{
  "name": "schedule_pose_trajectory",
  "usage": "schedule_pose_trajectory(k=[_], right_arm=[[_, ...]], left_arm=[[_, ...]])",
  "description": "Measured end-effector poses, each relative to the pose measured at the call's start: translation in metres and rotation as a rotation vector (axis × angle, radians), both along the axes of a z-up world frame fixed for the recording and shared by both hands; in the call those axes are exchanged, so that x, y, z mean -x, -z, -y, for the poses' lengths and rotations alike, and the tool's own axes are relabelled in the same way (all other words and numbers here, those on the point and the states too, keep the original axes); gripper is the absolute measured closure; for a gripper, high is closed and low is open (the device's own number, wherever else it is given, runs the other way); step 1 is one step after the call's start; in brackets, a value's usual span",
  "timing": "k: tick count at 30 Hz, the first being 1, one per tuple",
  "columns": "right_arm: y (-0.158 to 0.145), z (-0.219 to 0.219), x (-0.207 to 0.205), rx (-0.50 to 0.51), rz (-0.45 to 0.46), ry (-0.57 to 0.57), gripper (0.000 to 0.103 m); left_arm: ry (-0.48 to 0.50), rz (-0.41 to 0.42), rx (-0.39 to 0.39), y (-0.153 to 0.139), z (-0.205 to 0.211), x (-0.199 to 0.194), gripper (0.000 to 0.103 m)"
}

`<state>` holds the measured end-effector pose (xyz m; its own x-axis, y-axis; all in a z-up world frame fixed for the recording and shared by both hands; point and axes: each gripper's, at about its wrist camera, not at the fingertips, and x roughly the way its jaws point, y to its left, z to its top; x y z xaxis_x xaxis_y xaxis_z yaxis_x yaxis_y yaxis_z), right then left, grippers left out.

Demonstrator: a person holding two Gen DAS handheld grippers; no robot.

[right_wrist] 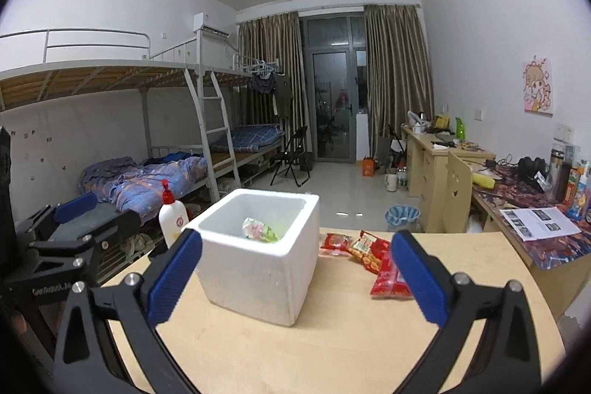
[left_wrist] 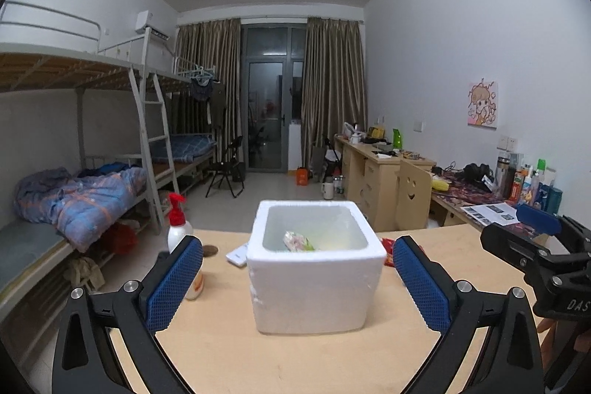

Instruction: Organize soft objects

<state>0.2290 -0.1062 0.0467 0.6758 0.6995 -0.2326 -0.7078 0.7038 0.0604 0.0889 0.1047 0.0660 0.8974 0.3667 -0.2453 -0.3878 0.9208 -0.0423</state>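
Both of my grippers hang released above a pale wooden table (right_wrist: 295, 357), gripping nothing. My left gripper (left_wrist: 297, 277) has its blue-padded jaws spread wide, framing a white foam box (left_wrist: 314, 283) that stands directly ahead. My right gripper (right_wrist: 295, 277) is equally spread, the same foam box (right_wrist: 255, 268) ahead and slightly left of its centre line.

Just beside the box on its right lie the soft things left to sort: a small red snack packet (right_wrist: 335, 243), an orange-and-red snack bag (right_wrist: 365, 248) next to it, and a larger red packet (right_wrist: 389, 277) nearest my right jaw. They overlap slightly at their edges.

Risks, as I judge them: the packets are slick and flat, so closing on one may pinch its neighbour as well, or slide it off the table's curved edge. The foam box looks light; a nudge while dropping something in could shove or tip it. A white lotion bottle with a red pump (right_wrist: 173, 215) stands close to the box's left side and could be knocked over.

Inside the box rests one crumpled pink-and-green wrapped packet (right_wrist: 258, 229), low against the floor; the rest of the box appears empty.
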Motion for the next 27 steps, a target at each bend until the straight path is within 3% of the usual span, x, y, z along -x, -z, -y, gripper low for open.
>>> schedule_pose_trajectory(k=[9,16,21,27], right_arm=[[0.033,0.020,0.027,-0.037,0.019,-0.005,0.000],[0.066,0.030,0.036,-0.087,-0.025,-0.020,0.000],[0.082,0.036,0.047,-0.089,-0.025,-0.012,0.000],[0.088,0.039,0.057,-0.072,-0.020,0.001,0.000]], left_arm=[[-0.011,0.037,0.024,0.034,0.009,0.033,0.000],[0.008,0.050,0.018,0.069,0.022,0.050,0.000],[0.000,0.043,-0.010,0.083,0.028,0.053,0.000],[-0.001,0.025,0.034,0.088,0.021,0.055,0.000]])
